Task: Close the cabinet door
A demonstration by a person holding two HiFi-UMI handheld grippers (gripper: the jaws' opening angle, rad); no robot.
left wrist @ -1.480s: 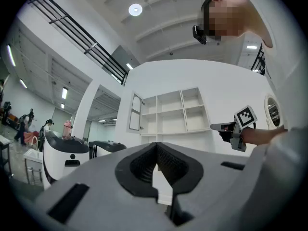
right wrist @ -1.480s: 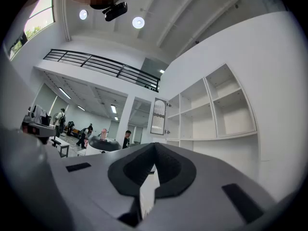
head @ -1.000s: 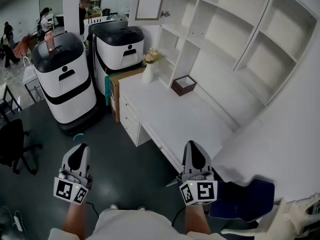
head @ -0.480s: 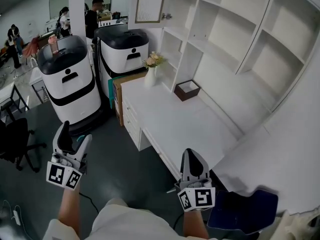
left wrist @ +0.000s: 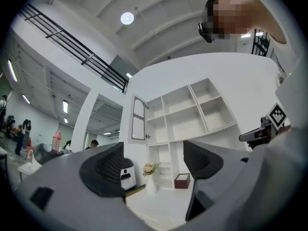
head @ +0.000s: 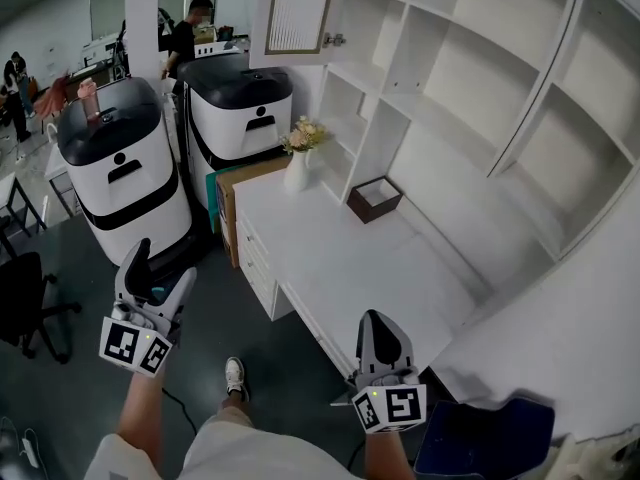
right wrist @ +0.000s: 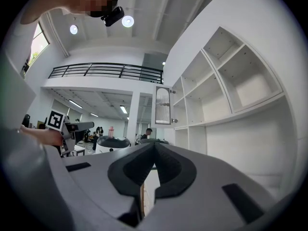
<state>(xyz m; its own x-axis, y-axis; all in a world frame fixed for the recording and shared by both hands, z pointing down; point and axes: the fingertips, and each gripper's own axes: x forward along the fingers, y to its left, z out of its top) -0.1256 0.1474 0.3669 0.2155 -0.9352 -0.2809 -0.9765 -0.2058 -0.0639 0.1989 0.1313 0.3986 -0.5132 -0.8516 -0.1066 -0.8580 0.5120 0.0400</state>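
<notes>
The white cabinet door (head: 297,13) with a slatted panel stands open at the top of the shelf wall, its small knob (head: 336,40) at the right edge. It also shows far ahead in the left gripper view as the door (left wrist: 138,118) and in the right gripper view as the door (right wrist: 162,106). My left gripper (head: 162,268) hangs low over the dark floor, far from the door. Its jaws have just been opening and stand open with nothing between them, as the left gripper (left wrist: 153,162) confirms. My right gripper (head: 376,328) is shut and empty beside the desk's front edge, its jaws together (right wrist: 154,150).
A white desk (head: 340,268) carries a vase of flowers (head: 299,158) and a brown box (head: 375,200). Two white-and-black machines (head: 125,168) (head: 240,98) stand left of it. A black office chair (head: 25,298) is at far left, a blue seat (head: 490,438) at lower right. People stand at the back.
The left gripper's jaws went from shut to open as it moved up and forward in the view. The right gripper sank lower in the view. One shoe now shows below.
</notes>
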